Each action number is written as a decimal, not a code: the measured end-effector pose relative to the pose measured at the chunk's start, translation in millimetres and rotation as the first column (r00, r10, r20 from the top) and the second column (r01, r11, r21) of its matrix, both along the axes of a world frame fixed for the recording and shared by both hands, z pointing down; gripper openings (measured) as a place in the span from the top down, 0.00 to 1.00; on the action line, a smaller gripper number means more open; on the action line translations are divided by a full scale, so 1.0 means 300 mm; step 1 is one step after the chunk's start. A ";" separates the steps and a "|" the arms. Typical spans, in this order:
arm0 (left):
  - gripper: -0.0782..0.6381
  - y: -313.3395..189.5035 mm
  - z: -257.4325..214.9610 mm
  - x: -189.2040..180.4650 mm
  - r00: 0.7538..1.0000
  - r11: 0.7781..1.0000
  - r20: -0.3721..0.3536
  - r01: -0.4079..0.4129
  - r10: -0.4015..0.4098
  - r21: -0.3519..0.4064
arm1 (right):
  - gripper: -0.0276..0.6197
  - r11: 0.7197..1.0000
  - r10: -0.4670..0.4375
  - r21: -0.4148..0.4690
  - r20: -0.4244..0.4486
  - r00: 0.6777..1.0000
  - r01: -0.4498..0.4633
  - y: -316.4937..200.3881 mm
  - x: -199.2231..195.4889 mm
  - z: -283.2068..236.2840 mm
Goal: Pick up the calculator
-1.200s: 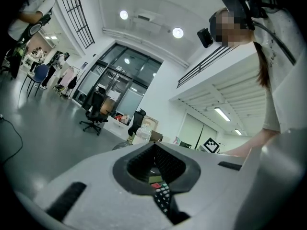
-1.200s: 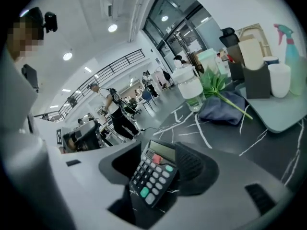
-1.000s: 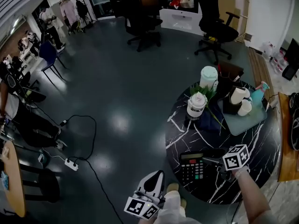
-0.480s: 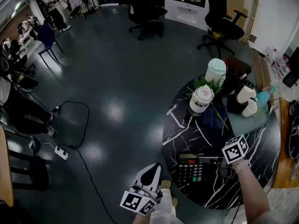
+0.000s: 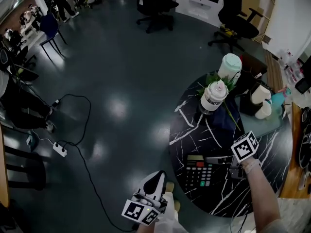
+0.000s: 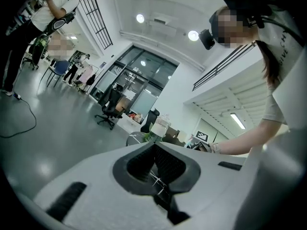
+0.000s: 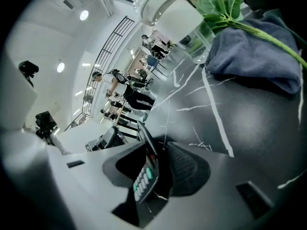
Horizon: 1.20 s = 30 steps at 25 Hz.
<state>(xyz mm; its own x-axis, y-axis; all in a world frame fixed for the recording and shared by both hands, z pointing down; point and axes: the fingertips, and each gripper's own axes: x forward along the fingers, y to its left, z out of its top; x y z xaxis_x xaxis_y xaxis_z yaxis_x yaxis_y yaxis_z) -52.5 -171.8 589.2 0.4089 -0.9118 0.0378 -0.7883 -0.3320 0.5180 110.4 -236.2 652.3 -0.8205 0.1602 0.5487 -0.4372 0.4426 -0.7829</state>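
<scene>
The black calculator [image 5: 198, 172] lies flat near the front edge of the round black marble table [image 5: 192, 130]. My right gripper [image 5: 211, 161] reaches in from the right, tilted down, with its jaws either side of the calculator's right edge. In the right gripper view the calculator [image 7: 146, 170] stands edge-on between the jaws of the right gripper [image 7: 159, 164], keys facing the left jaw. The jaws are closing and a gap still shows on the key side. My left gripper [image 5: 156, 179] hangs off the table over the floor, shut and empty; in its own view the left gripper [image 6: 156, 169] points level.
Behind the calculator stand a lidded white cup [image 5: 214, 97], a green-lidded cup [image 5: 229, 67] and a blue cloth [image 5: 224, 121] with a green stem on it. White mugs [image 5: 261, 95] sit by a teal tray [image 5: 265, 129]. A power strip [image 5: 59, 149] and cable lie on the floor.
The right gripper has tipped downward at the calculator's right edge and its jaws have narrowed around it. The left gripper has sunk a little. The calculator has not moved.
</scene>
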 end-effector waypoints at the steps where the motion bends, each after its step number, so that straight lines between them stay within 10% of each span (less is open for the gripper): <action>1: 0.88 0.003 0.006 -0.006 1.000 1.000 -0.005 0.005 -0.005 -0.005 | 0.76 1.000 -0.005 0.000 0.009 1.000 0.005 0.000 -0.003 -0.002; 13: 0.88 0.005 -0.009 -0.064 0.999 0.999 -0.020 0.037 -0.037 -0.014 | 0.86 0.999 -0.041 0.007 0.130 0.991 0.041 0.053 -0.006 -0.037; 30: 0.88 -0.022 -0.200 -0.018 1.000 0.999 -0.016 -0.017 0.018 0.040 | 0.88 0.933 0.327 0.027 0.353 0.877 -0.359 0.016 0.134 -0.296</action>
